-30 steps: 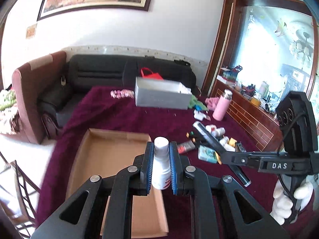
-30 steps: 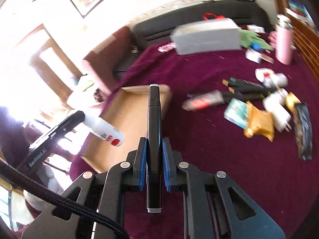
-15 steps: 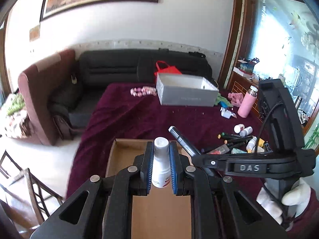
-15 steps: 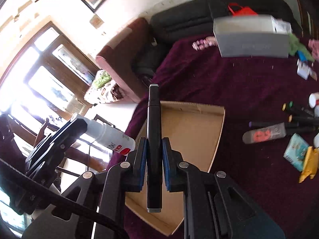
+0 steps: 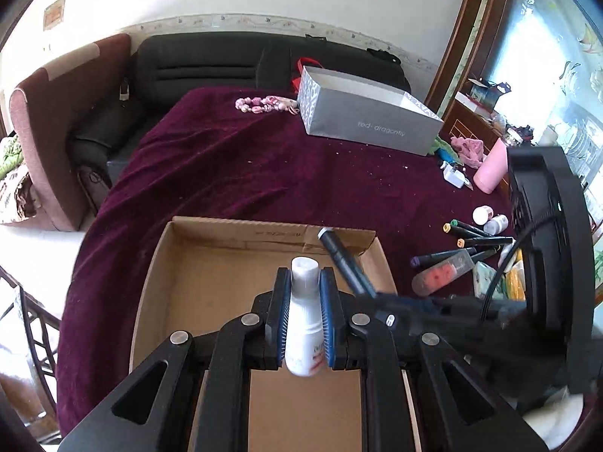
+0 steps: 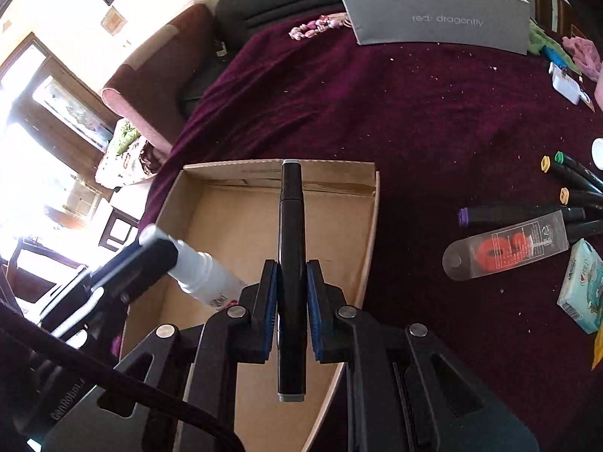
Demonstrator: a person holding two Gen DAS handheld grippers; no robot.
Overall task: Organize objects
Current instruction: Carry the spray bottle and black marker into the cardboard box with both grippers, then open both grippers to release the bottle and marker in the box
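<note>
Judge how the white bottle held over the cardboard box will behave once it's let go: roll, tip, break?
The white bottle looks like round plastic, so it would probably roll if laid down. It is tall and narrow, so it may tip if stood upright. The cardboard box walls should contain it.

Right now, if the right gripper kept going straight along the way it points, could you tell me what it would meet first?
Probably the cardboard box. The right gripper, shut on the black marker, points down at the box's floor and far wall, so the marker's tip would likely touch there first, though depth is unclear.
</note>
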